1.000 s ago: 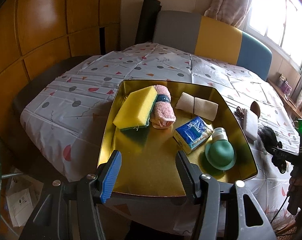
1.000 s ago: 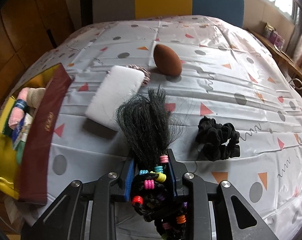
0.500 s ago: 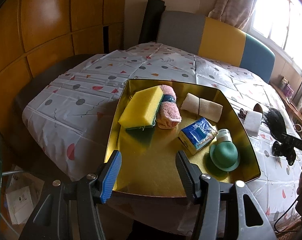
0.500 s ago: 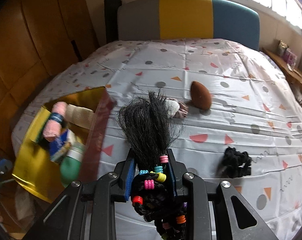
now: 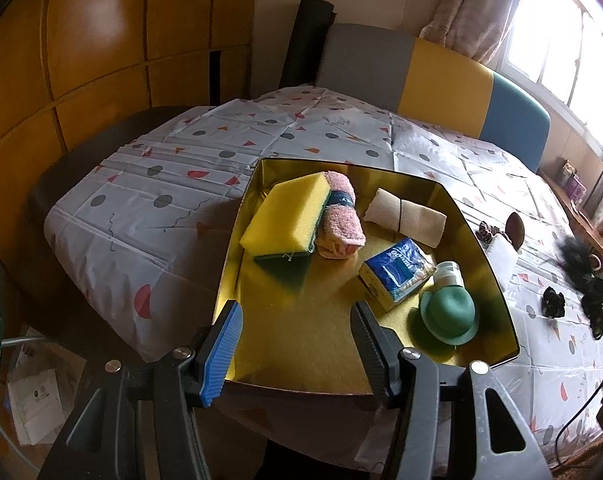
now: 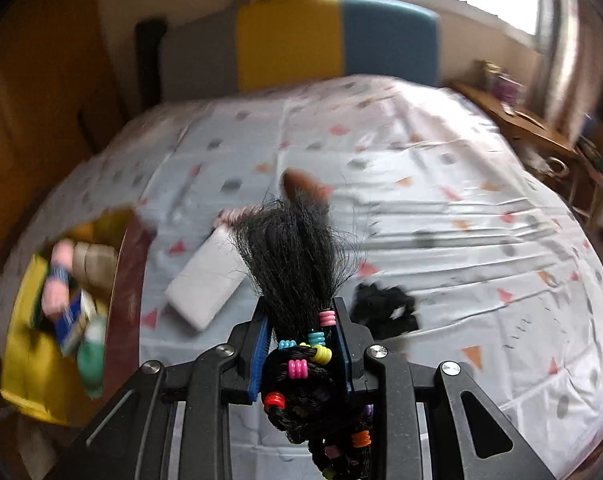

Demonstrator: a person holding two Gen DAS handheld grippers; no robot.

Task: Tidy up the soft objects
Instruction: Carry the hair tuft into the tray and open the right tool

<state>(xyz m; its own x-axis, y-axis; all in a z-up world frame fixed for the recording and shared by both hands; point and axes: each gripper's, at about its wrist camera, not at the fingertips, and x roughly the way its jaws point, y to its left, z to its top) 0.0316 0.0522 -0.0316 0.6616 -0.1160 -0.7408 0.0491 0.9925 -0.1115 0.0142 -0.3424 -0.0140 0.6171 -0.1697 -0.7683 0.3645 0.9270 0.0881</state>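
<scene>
**Hairpiece in your right gripper, above the patterned cloth**

Your right gripper (image 6: 301, 336) is closed on the black braided hairpiece (image 6: 297, 256) with coloured beads, held over the table. The tablecloth (image 5: 173, 204) is white with grey dots and red triangles. On it lie a white sponge (image 6: 209, 284), a black scrunchie (image 6: 385, 308) and the gold tray (image 5: 333, 364). Your left gripper (image 5: 297, 340) stands open and empty at the tray's near edge. Behind the table you see wooden wall panels (image 5: 101, 40), a grey, yellow and blue headboard (image 5: 441, 76) and a bright window (image 5: 573, 28).

My left gripper (image 5: 297, 350) is black angular plastic with silver screws, one blue ribbed pad and one black. My right gripper (image 6: 303, 344) matches: black frame, silver screws, blue pads inside.
</scene>
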